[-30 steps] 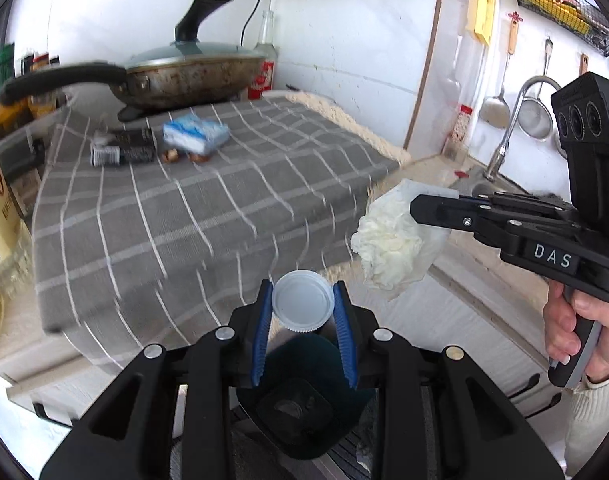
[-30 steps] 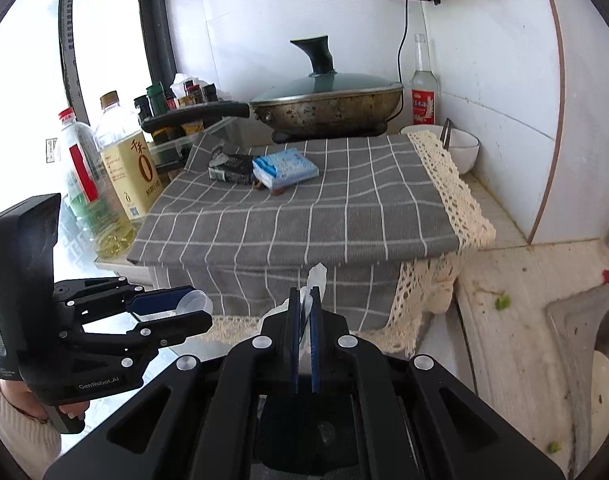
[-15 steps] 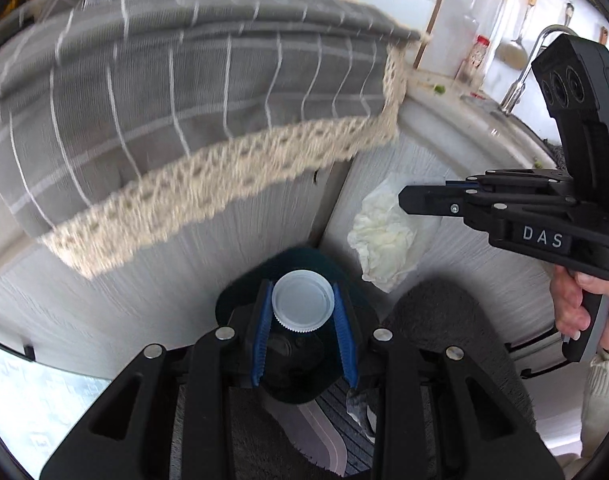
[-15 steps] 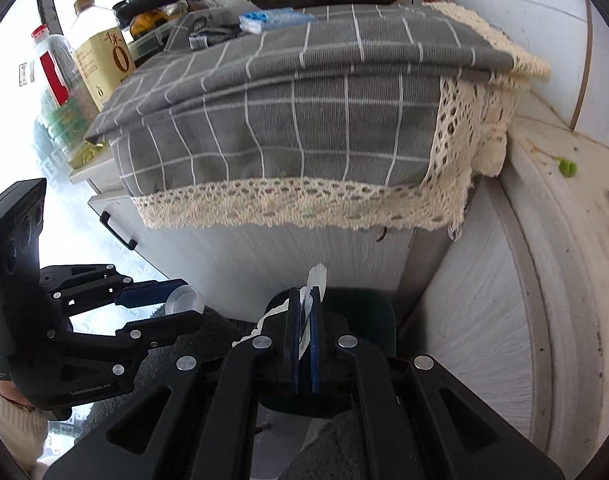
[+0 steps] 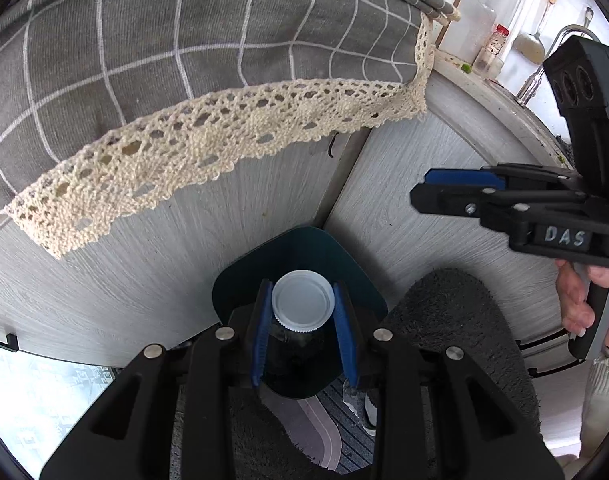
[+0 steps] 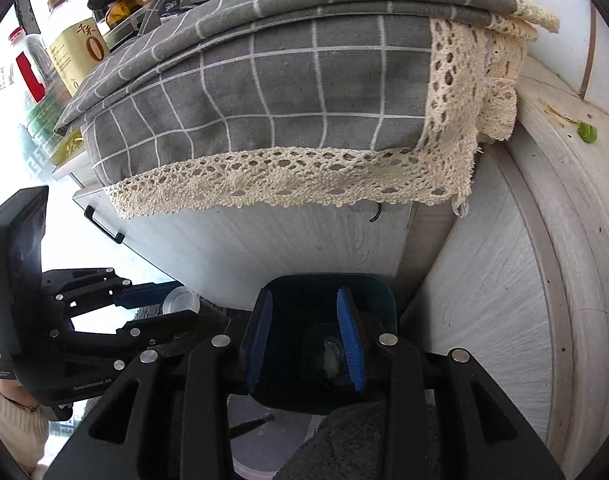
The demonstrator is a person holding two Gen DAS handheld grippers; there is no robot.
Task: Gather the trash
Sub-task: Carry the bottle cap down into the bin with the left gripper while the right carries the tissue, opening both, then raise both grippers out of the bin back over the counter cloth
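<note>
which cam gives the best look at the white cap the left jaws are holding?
Left wrist. The white cap sits face-on, centred between the left gripper's blue pads. Right wrist shows it only edge-on, small, far left.

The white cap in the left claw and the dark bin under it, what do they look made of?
The white cap looks like matte molded plastic, judging by its ridged rim. The dark bin looks like smooth, slightly glossy hard plastic, dark teal, with a thin even rim; painted metal can't be ruled out.

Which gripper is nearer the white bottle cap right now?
Left. The left gripper jaws clamp the white bottle cap; the right gripper, jaws just opened and empty, hangs beside it.
</note>
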